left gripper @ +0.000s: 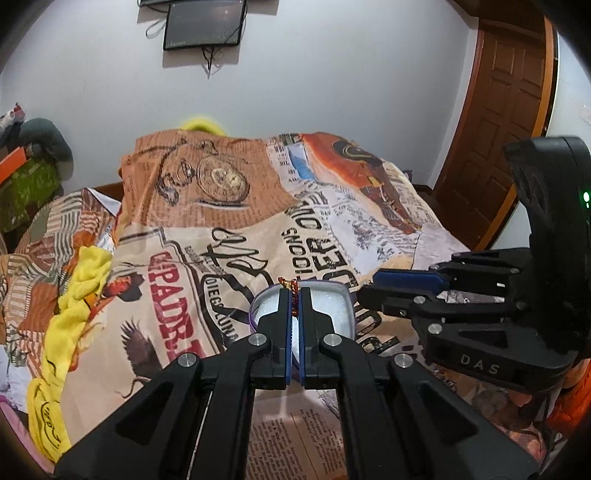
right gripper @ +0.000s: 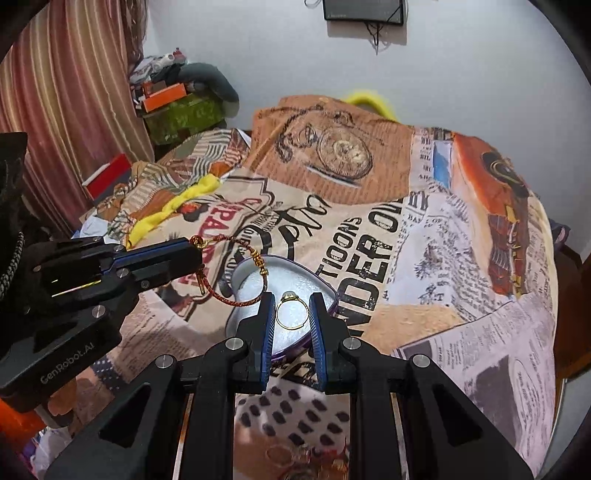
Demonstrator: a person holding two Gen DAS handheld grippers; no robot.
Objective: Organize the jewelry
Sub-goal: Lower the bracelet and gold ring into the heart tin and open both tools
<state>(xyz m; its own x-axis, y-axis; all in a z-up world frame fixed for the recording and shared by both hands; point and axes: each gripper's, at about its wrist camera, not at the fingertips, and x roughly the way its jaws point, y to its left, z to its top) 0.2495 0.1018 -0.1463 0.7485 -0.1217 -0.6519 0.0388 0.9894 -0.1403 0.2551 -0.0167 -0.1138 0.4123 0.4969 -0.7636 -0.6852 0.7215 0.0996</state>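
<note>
A purple-rimmed tin [right gripper: 325,286] with a white lining sits on the printed bedspread; it also shows in the left wrist view [left gripper: 332,302]. My left gripper [left gripper: 294,297] is shut on a red braided cord bracelet [left gripper: 294,286] with gold beads and holds it above the tin's left edge. In the right wrist view the left gripper [right gripper: 194,251] comes in from the left with the bracelet [right gripper: 240,295] hanging in a loop. My right gripper [right gripper: 292,308] is shut on a gold ring [right gripper: 291,312] with a pale stone, just over the tin. It shows from the side in the left wrist view [left gripper: 380,282].
The bedspread [right gripper: 424,236] covers a bed. A yellow cloth [left gripper: 77,302] lies on its left side. Boxes and clutter [right gripper: 177,107] stand beside a striped curtain [right gripper: 66,110]. A wooden door [left gripper: 509,110] is at the right. A dark screen [left gripper: 203,22] hangs on the wall.
</note>
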